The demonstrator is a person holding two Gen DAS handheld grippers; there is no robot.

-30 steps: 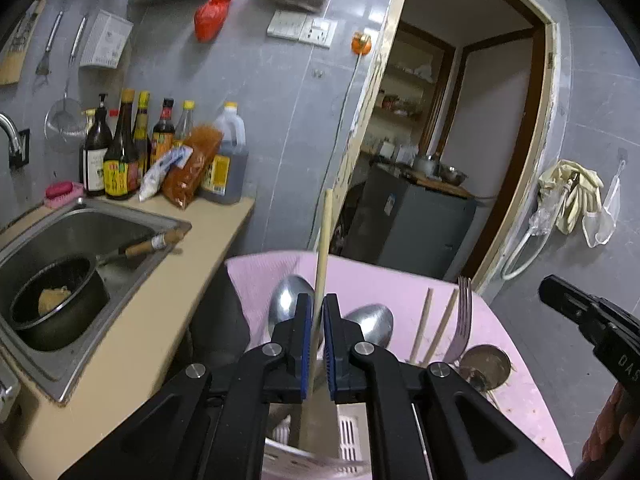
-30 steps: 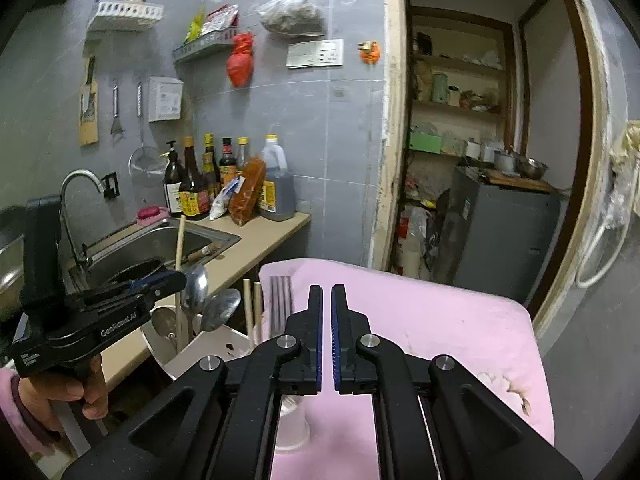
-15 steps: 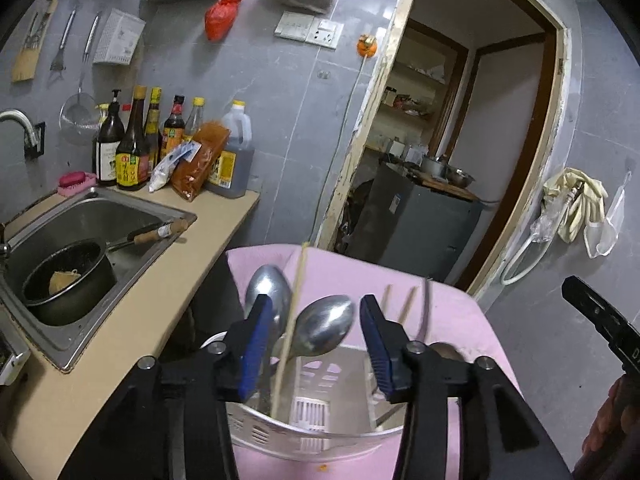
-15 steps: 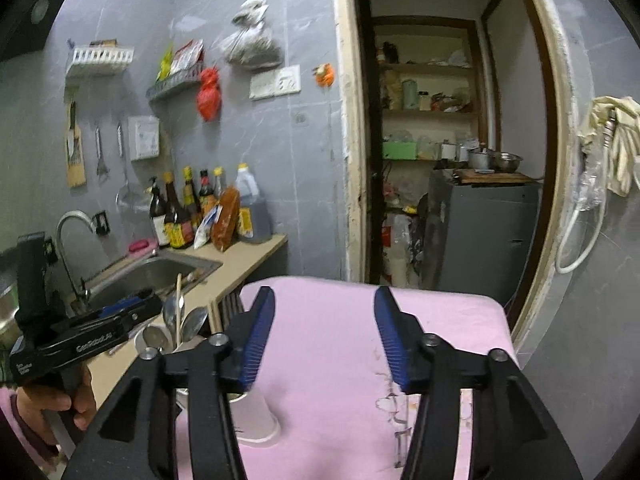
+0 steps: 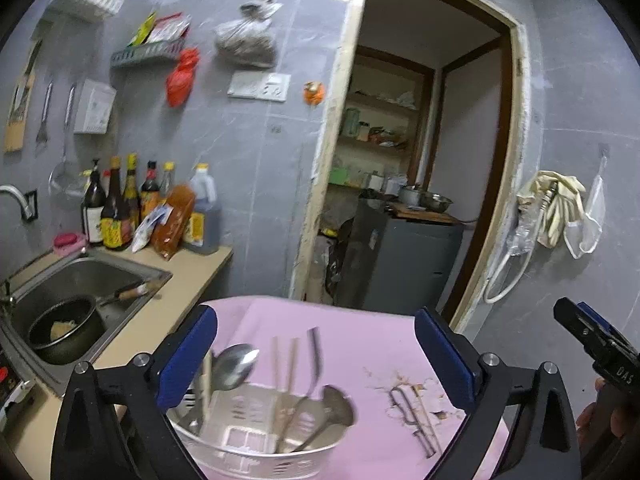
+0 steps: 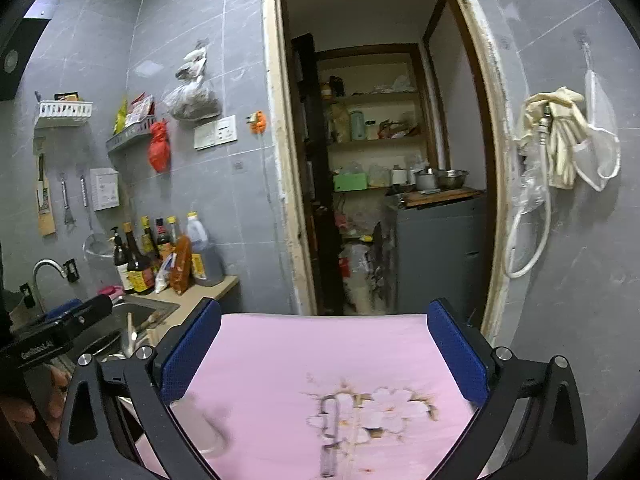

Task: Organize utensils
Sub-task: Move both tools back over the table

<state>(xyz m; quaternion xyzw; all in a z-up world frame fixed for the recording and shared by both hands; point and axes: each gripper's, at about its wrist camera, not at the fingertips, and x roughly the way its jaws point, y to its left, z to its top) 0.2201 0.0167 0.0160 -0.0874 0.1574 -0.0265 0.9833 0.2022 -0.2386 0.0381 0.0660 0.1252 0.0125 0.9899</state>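
Left wrist: slotted white plastic caddy (image 5: 256, 446) holds shiny metal spoons (image 5: 232, 366).

Glossy metal spoon (image 5: 234, 366) in white perforated plastic utensil holder (image 5: 256, 446); matt pink cloth table cover (image 5: 360, 344); brushed steel sink (image 5: 76, 276) at nine o'clock.

Pink cloth-covered table (image 5: 360, 320) bearing a white slotted utensil holder (image 5: 256, 444) near its left edge

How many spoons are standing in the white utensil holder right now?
2 that I can make out. One spoon stands bowl-up at the left of the white utensil holder; another leans at its right. The frame is blurred, so more may be hidden.
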